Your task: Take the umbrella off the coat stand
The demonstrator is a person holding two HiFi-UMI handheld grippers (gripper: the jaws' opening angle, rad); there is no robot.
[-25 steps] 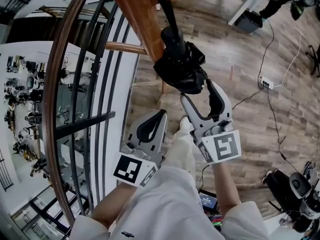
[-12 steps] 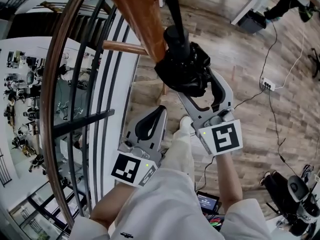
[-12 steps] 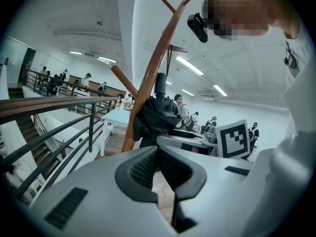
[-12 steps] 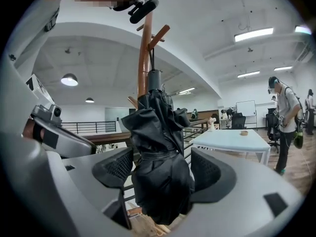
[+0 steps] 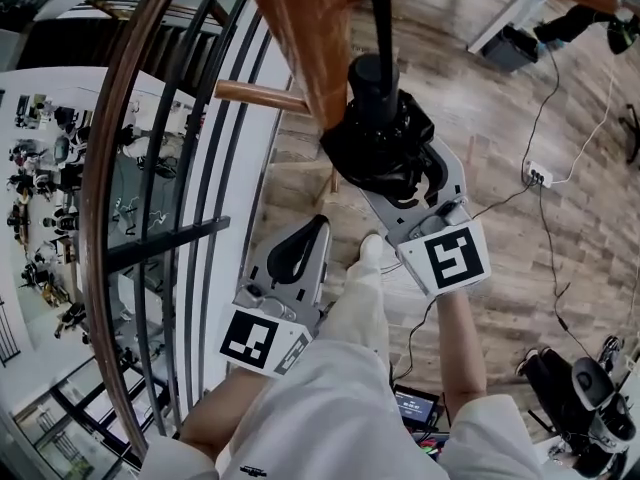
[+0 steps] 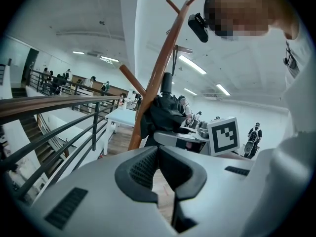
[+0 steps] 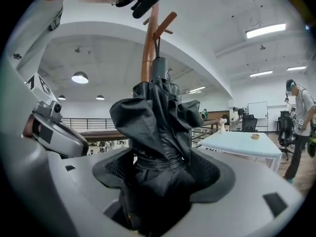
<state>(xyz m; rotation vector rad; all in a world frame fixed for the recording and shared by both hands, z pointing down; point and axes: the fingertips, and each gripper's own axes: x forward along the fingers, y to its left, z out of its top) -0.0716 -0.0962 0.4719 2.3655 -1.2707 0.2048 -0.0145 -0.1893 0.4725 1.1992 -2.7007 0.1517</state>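
A folded black umbrella (image 5: 375, 138) hangs by its strap from a peg of the wooden coat stand (image 5: 300, 28). My right gripper (image 5: 400, 183) reaches around its lower bundle. In the right gripper view the umbrella (image 7: 158, 127) fills the gap between the jaws of the right gripper (image 7: 160, 174). The pads stand wide on either side, with a little space at the strapped waist. My left gripper (image 5: 310, 230) hangs lower and to the left, shut and empty. In the left gripper view the left gripper (image 6: 159, 154) points toward the stand (image 6: 158, 78) and the umbrella (image 6: 165, 115).
A dark railing with a wooden handrail (image 5: 110, 218) curves along the left, with a lower floor beyond it. Cables and a power strip (image 5: 533, 171) lie on the wood floor at right. A white table (image 7: 242, 142) and a standing person (image 7: 298, 127) are to the right.
My right gripper has moved up the picture from below the umbrella, so the bundle now sits between its wide jaws. The left gripper has stayed nearly where it was.
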